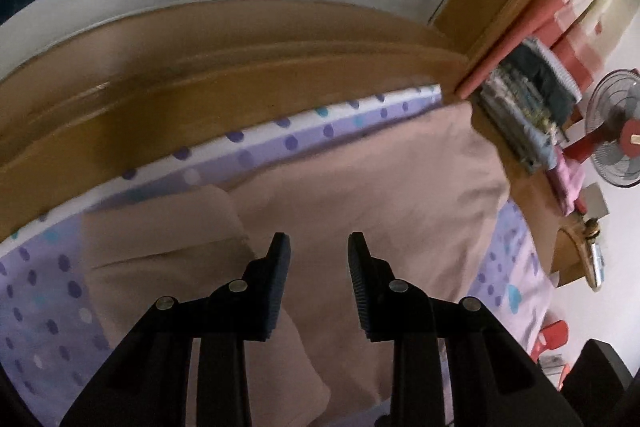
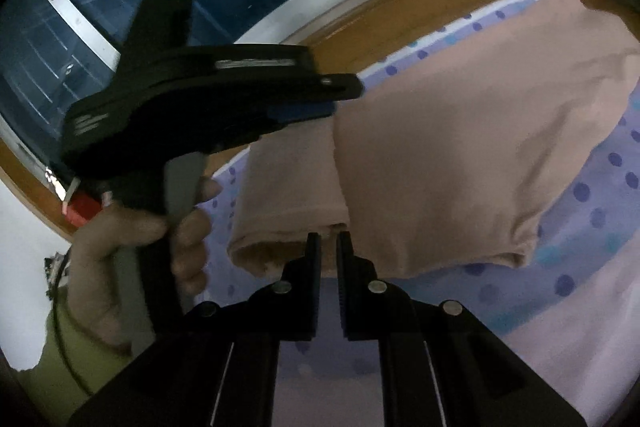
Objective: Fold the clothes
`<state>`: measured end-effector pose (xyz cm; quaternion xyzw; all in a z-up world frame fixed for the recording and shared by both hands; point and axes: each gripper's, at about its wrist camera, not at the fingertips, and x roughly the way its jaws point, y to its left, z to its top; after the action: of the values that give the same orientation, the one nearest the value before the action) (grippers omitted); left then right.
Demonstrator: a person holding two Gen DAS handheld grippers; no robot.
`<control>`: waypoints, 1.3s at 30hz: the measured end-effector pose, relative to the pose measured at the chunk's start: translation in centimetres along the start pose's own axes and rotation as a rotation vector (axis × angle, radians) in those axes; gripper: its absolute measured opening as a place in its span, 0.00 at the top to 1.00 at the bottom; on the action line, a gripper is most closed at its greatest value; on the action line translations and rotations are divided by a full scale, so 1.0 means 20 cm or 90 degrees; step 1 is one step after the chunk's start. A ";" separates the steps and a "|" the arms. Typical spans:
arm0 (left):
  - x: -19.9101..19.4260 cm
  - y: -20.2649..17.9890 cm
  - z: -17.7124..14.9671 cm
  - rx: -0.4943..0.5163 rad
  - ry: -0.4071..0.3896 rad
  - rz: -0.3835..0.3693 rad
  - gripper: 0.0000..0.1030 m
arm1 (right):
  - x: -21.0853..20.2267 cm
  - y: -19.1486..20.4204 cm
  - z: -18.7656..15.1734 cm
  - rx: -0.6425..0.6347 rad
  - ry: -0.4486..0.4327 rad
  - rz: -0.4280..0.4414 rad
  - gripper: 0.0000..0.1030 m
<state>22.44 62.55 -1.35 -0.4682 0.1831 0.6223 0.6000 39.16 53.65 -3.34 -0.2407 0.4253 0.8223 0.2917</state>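
Dotted lilac bedsheet point(image 1: 48, 291) bears soft folded beige garment point(image 1: 380, 195); both hand-held grippers empty, left point(image 1: 319, 247) parted, right point(image 2: 328, 247) closed.

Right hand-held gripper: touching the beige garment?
Cannot tell. Right wrist view: the right hand-held gripper overlaps the beige garment's near edge, but neither contact nor a gap shows plainly.

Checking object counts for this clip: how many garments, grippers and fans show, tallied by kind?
Tan garment: 1
Grippers, left gripper and right gripper: 2
Fan: 1
Total: 4
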 end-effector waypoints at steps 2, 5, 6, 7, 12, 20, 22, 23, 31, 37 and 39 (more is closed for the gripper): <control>-0.02 -0.01 -0.01 -0.001 -0.004 0.002 0.71 | 0.00 -0.03 0.01 -0.005 0.022 0.002 0.89; -0.16 -0.01 -0.06 0.011 -0.023 0.047 0.71 | 0.01 -0.07 0.03 0.000 0.045 0.016 0.71; -0.22 0.01 -0.08 0.013 -0.030 0.067 0.71 | 0.01 -0.08 0.05 0.007 0.049 0.031 0.69; -0.29 0.04 -0.12 0.010 -0.039 0.091 0.70 | 0.01 -0.09 0.07 0.016 0.052 0.048 0.66; -0.45 0.24 -0.31 -0.055 -0.036 0.145 0.70 | 0.13 -0.10 0.14 0.041 0.108 0.131 0.59; -0.40 0.38 -0.44 -0.099 -0.027 0.091 0.70 | 0.30 -0.05 0.16 0.082 0.138 0.136 0.63; -0.39 0.39 -0.44 -0.104 -0.027 0.074 0.70 | 0.29 -0.02 0.18 0.080 0.132 0.127 0.87; -0.39 0.38 -0.44 -0.107 -0.031 0.062 0.70 | 0.26 -0.02 0.19 0.086 0.124 0.123 0.87; -0.33 0.35 -0.40 -0.111 -0.037 -0.016 0.70 | 0.28 -0.04 0.17 0.050 0.157 0.005 0.87; -0.25 0.36 -0.34 -0.094 -0.019 -0.025 0.69 | 0.17 0.13 0.31 -0.109 0.161 -0.049 0.82; -0.25 0.37 -0.35 -0.095 -0.019 -0.032 0.66 | 0.15 0.23 0.41 -0.174 0.143 -0.050 0.71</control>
<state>17.42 52.55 -3.19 -0.5068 0.1153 0.6262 0.5812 32.62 59.31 1.52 -0.3852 0.3298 0.8281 0.2390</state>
